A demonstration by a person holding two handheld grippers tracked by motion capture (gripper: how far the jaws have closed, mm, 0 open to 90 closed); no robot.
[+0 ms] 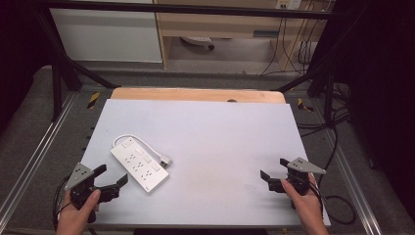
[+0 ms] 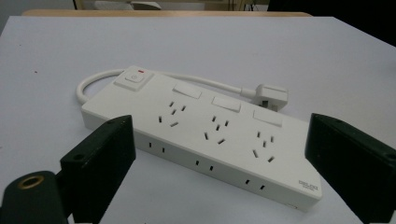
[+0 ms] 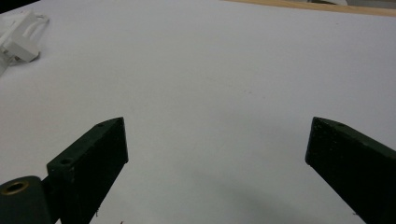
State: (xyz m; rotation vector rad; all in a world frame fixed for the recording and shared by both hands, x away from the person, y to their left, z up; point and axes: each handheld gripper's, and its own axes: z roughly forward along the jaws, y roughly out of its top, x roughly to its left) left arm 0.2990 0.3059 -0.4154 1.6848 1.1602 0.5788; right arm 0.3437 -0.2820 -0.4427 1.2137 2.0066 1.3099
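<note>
Grippers stood wide open and empty, the left gripper (image 1: pixel 111 177) just short of the white power strip (image 1: pixel 139 164) lying left of centre on the table (image 1: pixel 220 142), its corner label unreadable, the right gripper (image 1: pixel 275 171) well apart.

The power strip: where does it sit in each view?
High view: power strip lies left of centre on the table.
Left gripper view: power strip at centre, beyond the open tongs.
Right gripper view: not identifiable.
Shared landmark: its white plug.
</note>
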